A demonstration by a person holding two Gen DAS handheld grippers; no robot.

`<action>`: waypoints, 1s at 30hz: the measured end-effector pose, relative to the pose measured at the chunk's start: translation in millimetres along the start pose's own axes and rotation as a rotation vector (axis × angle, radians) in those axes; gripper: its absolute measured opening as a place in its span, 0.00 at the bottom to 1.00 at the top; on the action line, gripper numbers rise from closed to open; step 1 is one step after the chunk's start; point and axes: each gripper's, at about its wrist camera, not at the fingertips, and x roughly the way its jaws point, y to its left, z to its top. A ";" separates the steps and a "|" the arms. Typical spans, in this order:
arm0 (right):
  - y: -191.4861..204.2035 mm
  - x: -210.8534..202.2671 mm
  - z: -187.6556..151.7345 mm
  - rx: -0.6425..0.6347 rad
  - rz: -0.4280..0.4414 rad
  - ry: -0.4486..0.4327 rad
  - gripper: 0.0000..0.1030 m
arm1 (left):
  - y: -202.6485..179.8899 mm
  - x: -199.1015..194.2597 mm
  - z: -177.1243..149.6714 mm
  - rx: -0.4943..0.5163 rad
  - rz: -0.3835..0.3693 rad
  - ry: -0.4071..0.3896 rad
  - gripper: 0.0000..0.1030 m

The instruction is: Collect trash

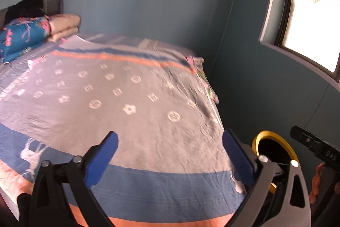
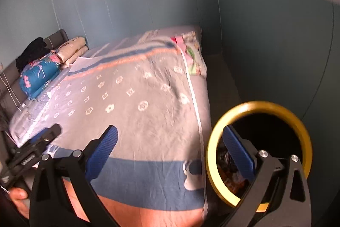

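A round bin with a yellow rim (image 2: 261, 104) and a dark inside stands on the floor beside the bed's near right corner. In the right wrist view, crumpled trash (image 2: 226, 160) lies inside it. My right gripper (image 2: 170, 130) is open with nothing between its blue pads; its right finger (image 2: 238, 150) hangs over the bin's mouth and its left finger over the bed. The left gripper (image 1: 170, 135) is open and empty above the foot of the bed (image 1: 127, 112). The bin's rim (image 1: 269, 133) shows just right of its right finger.
The bed has a grey patterned sheet with blue and orange bands. Folded quilts (image 2: 40, 76) and black clothing (image 2: 34, 50) are stacked at the headboard. Pink and green patterned material (image 2: 192, 56) lies at the far right edge. A blue wall and a window (image 1: 308, 20) are on the right.
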 end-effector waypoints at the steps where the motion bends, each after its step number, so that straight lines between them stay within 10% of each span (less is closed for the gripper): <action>1: 6.3 -3.1 -2.0 -0.005 -0.003 -0.010 0.92 | 2.5 -7.0 0.1 -0.003 -0.002 -0.011 0.92; 13: 47.9 -73.3 -20.7 -0.012 -0.095 -0.255 0.92 | -1.8 -89.6 -9.0 0.032 0.069 -0.197 0.92; 30: 46.2 -108.5 -23.0 0.012 -0.115 -0.302 0.92 | -19.5 -118.0 -22.0 0.047 0.081 -0.223 0.92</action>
